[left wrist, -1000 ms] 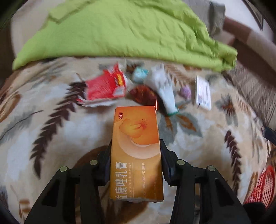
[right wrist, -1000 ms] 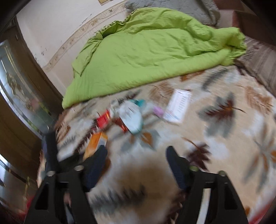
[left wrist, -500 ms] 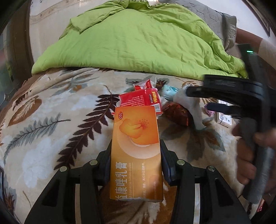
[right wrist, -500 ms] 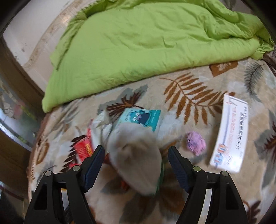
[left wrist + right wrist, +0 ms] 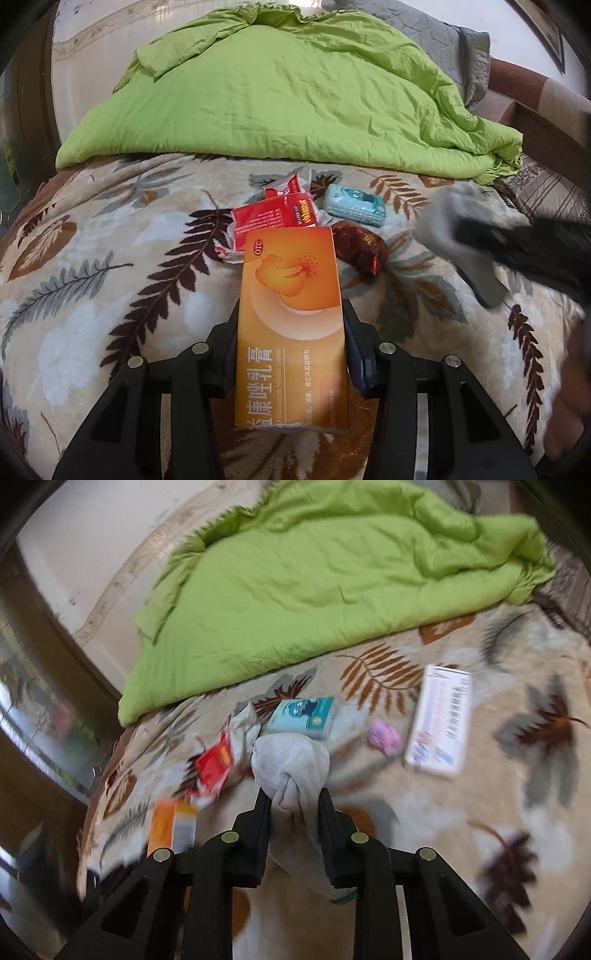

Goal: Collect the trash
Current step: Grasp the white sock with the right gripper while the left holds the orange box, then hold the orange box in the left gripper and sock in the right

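Note:
My left gripper (image 5: 290,314) is shut on an orange cream box (image 5: 291,317), held above the leaf-patterned blanket (image 5: 92,258). In the right wrist view my right gripper (image 5: 295,801) is shut on a grey sock (image 5: 291,768), lifted off the blanket; the sock (image 5: 454,236) also shows blurred at the right of the left wrist view. On the blanket lie a red wrapper (image 5: 277,218), a teal tissue pack (image 5: 356,205), a dark red foil wrapper (image 5: 360,247), a pink crumpled piece (image 5: 386,734) and a white box (image 5: 439,720).
A green quilt (image 5: 295,96) is heaped across the far side of the bed. A wall (image 5: 92,535) runs behind it and dark wooden furniture (image 5: 37,757) stands at the left. A grey pillow (image 5: 436,40) lies at the back right.
My right gripper came down over the grey sock, shut on it and raised it. My left gripper kept hold of the orange box and drew back a little.

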{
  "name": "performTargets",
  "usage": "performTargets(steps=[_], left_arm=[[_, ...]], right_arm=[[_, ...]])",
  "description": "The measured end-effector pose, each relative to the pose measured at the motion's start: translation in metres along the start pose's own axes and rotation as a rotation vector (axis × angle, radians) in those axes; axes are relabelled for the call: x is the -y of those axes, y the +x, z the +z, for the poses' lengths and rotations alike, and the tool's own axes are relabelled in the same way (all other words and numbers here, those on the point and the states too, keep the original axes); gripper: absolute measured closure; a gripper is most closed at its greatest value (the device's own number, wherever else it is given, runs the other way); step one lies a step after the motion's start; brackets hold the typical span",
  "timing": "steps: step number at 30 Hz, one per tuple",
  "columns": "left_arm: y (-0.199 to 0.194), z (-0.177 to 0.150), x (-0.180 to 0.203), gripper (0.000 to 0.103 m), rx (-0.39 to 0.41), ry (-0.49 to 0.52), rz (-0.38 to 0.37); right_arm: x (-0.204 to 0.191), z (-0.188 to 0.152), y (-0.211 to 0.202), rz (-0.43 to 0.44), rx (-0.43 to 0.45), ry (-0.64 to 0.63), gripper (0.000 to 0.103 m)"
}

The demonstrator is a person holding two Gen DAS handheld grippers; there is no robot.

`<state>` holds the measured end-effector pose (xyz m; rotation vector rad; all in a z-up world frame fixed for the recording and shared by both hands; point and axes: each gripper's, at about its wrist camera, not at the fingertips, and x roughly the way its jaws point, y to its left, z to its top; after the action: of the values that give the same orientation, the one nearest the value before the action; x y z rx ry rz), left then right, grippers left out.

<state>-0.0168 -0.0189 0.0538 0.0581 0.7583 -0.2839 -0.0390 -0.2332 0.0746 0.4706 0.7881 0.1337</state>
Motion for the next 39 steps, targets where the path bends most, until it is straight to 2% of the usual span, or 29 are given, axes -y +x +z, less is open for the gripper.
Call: performTargets(steps=[4,8,11,21,29,39], left_arm=[[-0.001,-0.001,0.007,0.057,0.010,0.028,-0.011],[0.000,-0.003,0.015,0.057,0.015,0.062,-0.011],[0.002,-0.003,0.018,0.057,0.020,0.080,-0.009],[0.003,-0.005,0.025,0.057,0.022,0.105,-0.026],[0.001,-0.007,0.031,0.057,0.032,0.128,-0.025],[0.000,-0.006,0.030,0.057,0.031,0.134,-0.042]], right_arm=[[0.000,-0.023,-0.023,-0.032,0.038,-0.064,0.077],[0.006,-0.019,-0.019,-0.051,0.061,-0.086,0.077],[0.011,-0.015,-0.009,-0.054,0.047,-0.075,0.077],[0.001,-0.015,-0.001,-0.092,0.068,-0.160,0.077],[0.011,-0.011,-0.002,-0.091,0.072,-0.120,0.077],[0.011,-0.012,-0.004,-0.098,0.080,-0.127,0.077]])
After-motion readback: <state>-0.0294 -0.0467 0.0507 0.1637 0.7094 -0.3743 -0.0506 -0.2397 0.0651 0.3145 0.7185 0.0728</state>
